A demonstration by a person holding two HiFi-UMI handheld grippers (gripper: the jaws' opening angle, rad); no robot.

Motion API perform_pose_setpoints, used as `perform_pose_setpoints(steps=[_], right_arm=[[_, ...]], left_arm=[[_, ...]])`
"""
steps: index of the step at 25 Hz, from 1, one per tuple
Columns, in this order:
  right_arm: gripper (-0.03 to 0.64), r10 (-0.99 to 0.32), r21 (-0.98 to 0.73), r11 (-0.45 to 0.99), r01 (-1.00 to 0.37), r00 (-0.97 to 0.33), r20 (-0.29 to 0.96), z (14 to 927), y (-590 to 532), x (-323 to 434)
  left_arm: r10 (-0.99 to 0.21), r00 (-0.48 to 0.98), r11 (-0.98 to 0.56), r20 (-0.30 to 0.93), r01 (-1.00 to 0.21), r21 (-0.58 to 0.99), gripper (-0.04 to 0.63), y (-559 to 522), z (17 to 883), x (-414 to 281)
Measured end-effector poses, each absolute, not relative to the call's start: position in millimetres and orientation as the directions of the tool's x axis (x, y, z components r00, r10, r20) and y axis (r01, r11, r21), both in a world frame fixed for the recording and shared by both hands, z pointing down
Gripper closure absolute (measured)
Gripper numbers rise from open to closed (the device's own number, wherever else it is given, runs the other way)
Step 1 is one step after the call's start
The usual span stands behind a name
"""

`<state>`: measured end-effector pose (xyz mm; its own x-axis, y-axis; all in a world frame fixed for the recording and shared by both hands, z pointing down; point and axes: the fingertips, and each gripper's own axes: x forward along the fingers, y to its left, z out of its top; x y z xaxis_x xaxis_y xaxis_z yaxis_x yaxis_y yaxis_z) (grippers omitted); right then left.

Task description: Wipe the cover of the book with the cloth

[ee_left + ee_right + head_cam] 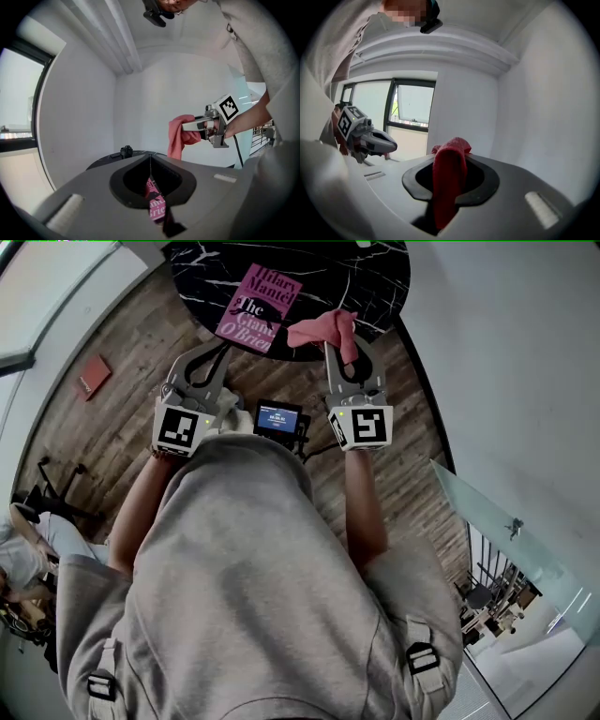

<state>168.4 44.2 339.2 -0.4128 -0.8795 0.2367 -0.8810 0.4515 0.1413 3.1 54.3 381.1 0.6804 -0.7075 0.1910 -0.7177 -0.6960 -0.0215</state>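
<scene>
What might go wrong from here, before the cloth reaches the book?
1. The pink paperback book lies loose near the edge of the black marbled round table. The left claw, shut and empty, isn't gripping it, so a wipe may shove it off.
2. The right claw grips the pink terry cloth in a bunch, so its hard tips may scrape the cover.
</scene>
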Motion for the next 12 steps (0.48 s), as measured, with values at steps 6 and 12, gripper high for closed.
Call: perform_pose_setpoints(steps=[6, 12], right_arm=[[0.525, -0.814, 0.226, 0.516, -0.826, -0.392, 0.429, 386, -4, 153], [0.524, -0.742, 0.281, 0.571, -0.771, -0.338, 0.579, 449, -63, 154]], left_arm=[[-0.657, 0.722, -0.728, 0.219, -0.682, 0.065, 0.589, 9, 402, -14], [-0.626, 0.728, -0.739, 0.278, -0.668, 0.085, 0.588, -9, 439, -31]])
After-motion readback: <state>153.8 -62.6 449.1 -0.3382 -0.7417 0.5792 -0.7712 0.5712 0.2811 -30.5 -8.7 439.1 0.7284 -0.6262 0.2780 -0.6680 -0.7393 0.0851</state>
